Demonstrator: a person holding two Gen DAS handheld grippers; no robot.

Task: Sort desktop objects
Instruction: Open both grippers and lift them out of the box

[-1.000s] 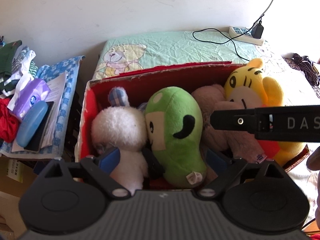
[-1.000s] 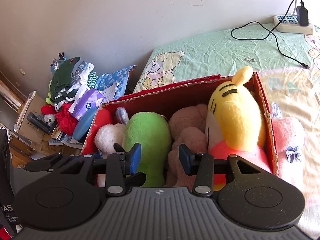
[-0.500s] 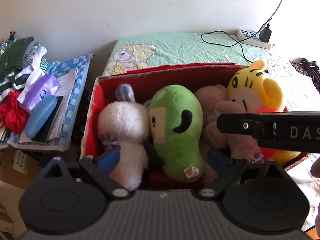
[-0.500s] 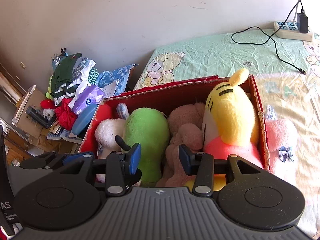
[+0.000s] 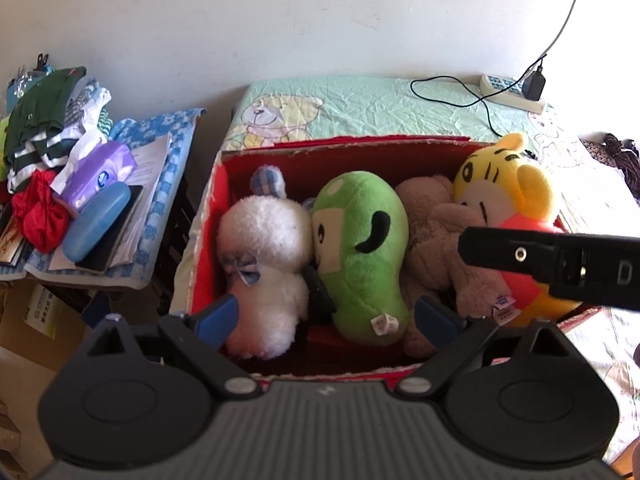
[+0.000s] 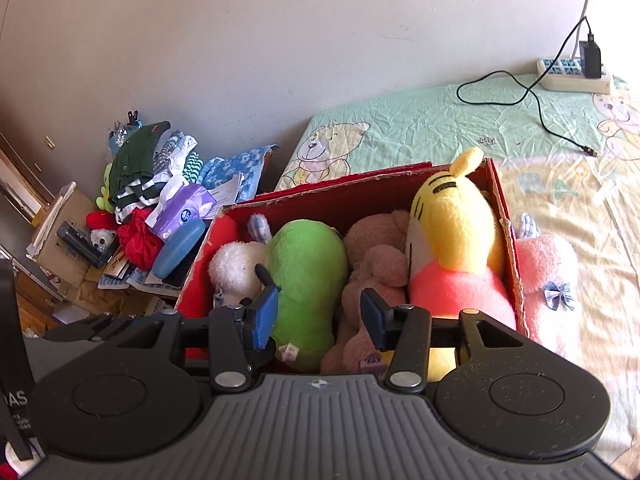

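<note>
A red cardboard box (image 5: 352,156) (image 6: 332,200) on the bed holds a white plush (image 5: 264,240) (image 6: 236,268), a green plush (image 5: 360,248) (image 6: 308,280), a brown plush (image 5: 432,232) (image 6: 376,264) and a yellow tiger plush (image 5: 500,184) (image 6: 452,216). My left gripper (image 5: 326,318) hovers open above the box's near edge, holding nothing. My right gripper (image 6: 318,314) is open and empty above the green and brown plushes; its black body (image 5: 552,266) crosses the left wrist view. A pink plush (image 6: 548,276) lies outside the box on the right.
A side table (image 5: 132,280) on the left carries clothes (image 5: 40,120), a purple tissue pack (image 5: 100,172), a blue case (image 5: 96,220) and papers. A power strip (image 5: 512,92) (image 6: 572,76) with a black cable lies on the bedsheet by the wall. Cardboard boxes (image 6: 60,236) sit at far left.
Both grippers have pulled back and up from the box, so more of the wall and side table shows. The jaws stay open and the plushes have not moved.
</note>
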